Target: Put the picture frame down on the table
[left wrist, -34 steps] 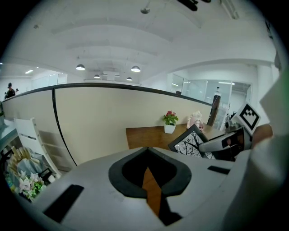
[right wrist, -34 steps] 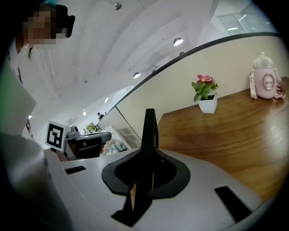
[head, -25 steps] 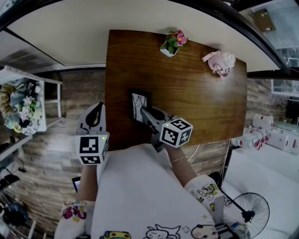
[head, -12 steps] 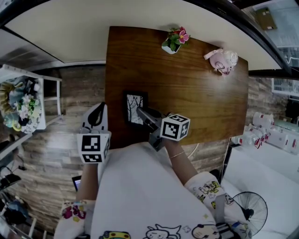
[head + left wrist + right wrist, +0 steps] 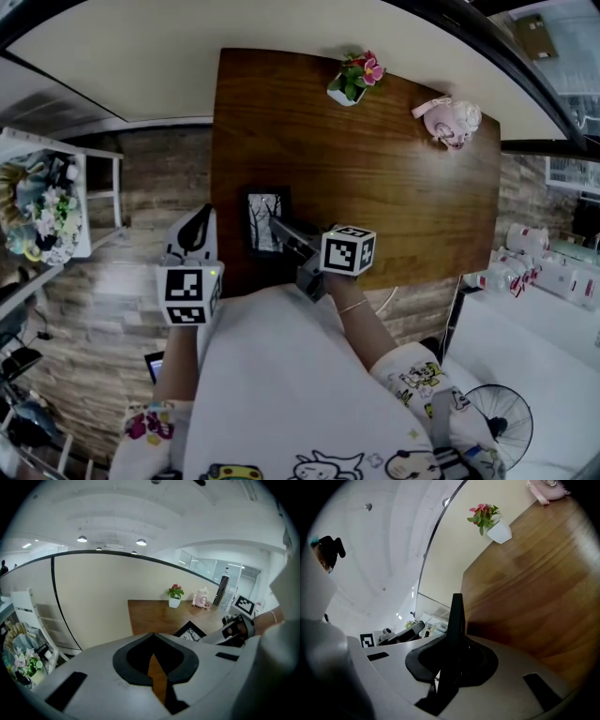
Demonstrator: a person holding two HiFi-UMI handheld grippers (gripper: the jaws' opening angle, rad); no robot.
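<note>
Grey plastic jaws of the right gripper are clenched on the thin edge of the black picture frame, which is face up over the near left part of the wooden table; whether it touches the wood I cannot tell. Best, I judge, to level it, lower it until the back lies flat, then let go. The left gripper, jaws pressed together on nothing, hangs beside the table's left edge. Farther off, a potted flower and a pink toy stand well apart from the frame.
</note>
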